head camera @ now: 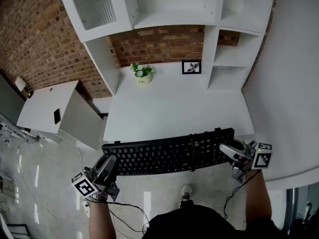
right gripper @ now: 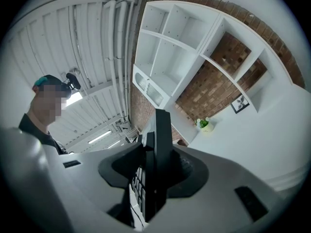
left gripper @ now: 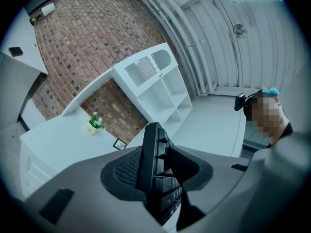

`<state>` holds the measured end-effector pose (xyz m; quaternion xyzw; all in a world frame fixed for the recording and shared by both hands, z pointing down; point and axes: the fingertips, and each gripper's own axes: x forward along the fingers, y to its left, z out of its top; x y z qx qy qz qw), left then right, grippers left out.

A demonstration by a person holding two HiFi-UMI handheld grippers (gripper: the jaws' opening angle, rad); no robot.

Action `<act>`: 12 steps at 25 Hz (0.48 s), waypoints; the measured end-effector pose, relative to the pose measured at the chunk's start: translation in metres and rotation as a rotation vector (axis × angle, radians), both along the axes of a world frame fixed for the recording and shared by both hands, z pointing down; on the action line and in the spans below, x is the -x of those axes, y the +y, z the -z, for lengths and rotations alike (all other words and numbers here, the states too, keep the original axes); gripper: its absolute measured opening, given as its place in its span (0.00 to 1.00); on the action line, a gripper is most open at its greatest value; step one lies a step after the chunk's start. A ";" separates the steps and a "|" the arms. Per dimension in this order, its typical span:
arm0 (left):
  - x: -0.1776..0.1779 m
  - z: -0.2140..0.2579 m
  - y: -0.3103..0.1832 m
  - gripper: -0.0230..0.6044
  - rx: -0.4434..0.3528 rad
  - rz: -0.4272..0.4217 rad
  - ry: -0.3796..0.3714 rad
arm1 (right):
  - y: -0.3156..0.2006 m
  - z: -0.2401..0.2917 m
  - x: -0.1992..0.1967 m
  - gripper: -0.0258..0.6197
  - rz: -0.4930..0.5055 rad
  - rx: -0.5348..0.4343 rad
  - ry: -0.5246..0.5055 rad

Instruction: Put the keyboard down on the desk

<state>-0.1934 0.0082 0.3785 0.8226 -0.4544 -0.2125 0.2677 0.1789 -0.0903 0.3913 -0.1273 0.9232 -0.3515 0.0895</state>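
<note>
A long black keyboard [head camera: 169,152] hangs level in the air just before the front edge of the white desk [head camera: 169,108]. My left gripper [head camera: 110,164] is shut on its left end, my right gripper [head camera: 230,151] on its right end. In the left gripper view the keyboard [left gripper: 153,164] stands edge-on between the jaws, keys facing right. The right gripper view shows the keyboard [right gripper: 158,154] edge-on too, clamped between both pads. A cable trails from the keyboard's middle down toward the floor.
A small potted plant [head camera: 142,73] and a framed picture [head camera: 192,67] stand at the back of the desk under white shelves [head camera: 219,34]. A white cabinet [head camera: 55,111] stands at the left. A curved white wall [head camera: 289,83] borders the right. My shoe [head camera: 186,192] shows below.
</note>
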 end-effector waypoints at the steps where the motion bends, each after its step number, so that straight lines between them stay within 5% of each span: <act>1: -0.003 0.001 -0.006 0.32 -0.003 0.005 -0.001 | -0.008 0.001 -0.003 0.30 0.004 -0.003 -0.001; 12: -0.019 0.018 -0.050 0.32 -0.002 0.029 -0.008 | -0.060 0.014 -0.016 0.30 0.030 -0.008 -0.013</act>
